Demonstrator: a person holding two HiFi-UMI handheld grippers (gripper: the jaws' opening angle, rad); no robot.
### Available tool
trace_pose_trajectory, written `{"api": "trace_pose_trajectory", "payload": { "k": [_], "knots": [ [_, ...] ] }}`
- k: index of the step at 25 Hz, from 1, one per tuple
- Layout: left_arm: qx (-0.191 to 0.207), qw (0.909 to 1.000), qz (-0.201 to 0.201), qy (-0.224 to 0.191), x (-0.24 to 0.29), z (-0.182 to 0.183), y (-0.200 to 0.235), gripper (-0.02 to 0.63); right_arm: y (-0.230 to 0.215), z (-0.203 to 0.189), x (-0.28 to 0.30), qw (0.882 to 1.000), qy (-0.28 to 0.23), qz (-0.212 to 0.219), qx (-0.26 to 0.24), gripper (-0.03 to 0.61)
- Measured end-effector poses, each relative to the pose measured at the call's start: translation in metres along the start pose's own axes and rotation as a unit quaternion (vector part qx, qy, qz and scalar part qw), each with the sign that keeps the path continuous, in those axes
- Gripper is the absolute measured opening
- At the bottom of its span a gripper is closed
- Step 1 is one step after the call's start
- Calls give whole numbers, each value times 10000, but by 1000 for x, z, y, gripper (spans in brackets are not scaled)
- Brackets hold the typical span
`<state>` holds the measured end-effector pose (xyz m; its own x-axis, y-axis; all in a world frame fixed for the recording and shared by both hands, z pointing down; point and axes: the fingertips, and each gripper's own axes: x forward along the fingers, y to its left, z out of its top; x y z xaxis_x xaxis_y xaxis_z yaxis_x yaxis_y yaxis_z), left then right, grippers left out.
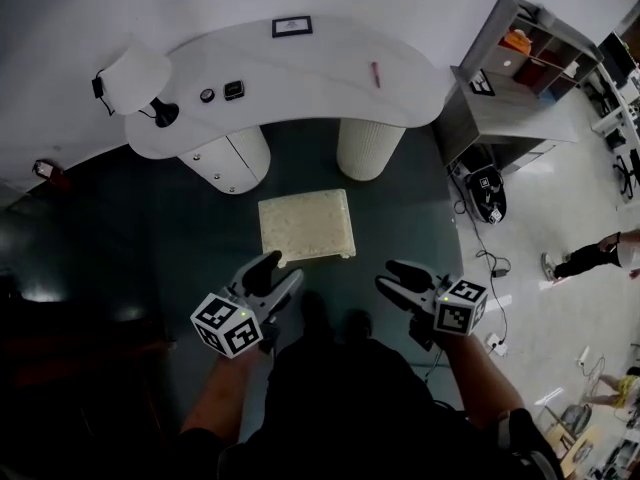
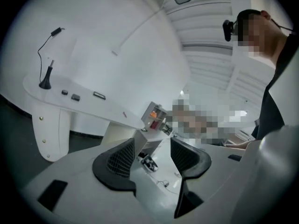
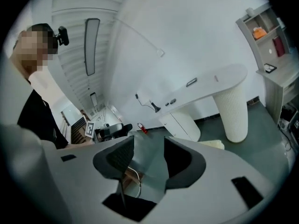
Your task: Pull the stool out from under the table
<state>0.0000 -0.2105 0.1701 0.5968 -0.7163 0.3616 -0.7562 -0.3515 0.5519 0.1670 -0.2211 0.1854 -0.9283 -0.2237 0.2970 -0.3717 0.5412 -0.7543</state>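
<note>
Head view: cream square cushioned stool (image 1: pixel 306 226) stands clear of the white curved table (image 1: pixel 300 78), on dark floor at 12 o'clock from both grippers. Left gripper (image 1: pixel 278 273) and right gripper (image 1: pixel 393 279) are raised, apart from the stool. Gripper views alone show the jaws: left (image 2: pixel 152 155) and right (image 3: pixel 148 155) are part-open with nothing between. Right gripper view catches only the stool's edge (image 3: pixel 212 144).

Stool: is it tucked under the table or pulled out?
Pulled out. In the head view the stool stands on open floor in front of the table, not beneath it.
</note>
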Motion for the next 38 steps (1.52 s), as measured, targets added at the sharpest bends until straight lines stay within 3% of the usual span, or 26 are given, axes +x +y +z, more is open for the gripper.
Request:
{"api": "trace_pose_trajectory", "payload": {
  "k": [6,10,15,21,28,38],
  "knots": [
    [508,9957,158,-763,-9,35,-90,178,47,27,-51,9891,-329,385,-1380,168],
    [1003,9902,390,-886,-20,47,-132,136,87,52,-79,9818,-910,777,-1473,110],
    [1469,9836,603,-858,-40,53,-161,84,109,58,-101,9667,-1103,680,-2209,87],
    [1531,9806,625,-1054,-65,70,-161,47,138,60,-90,9592,-1204,616,-2483,58],
    [1887,9762,677,-825,-109,79,-139,40,178,63,-46,9589,-1312,626,-2437,29],
    [2142,9664,878,-1118,-140,119,-100,26,198,70,-5,9475,-1276,191,-2927,18]
  ]
}}
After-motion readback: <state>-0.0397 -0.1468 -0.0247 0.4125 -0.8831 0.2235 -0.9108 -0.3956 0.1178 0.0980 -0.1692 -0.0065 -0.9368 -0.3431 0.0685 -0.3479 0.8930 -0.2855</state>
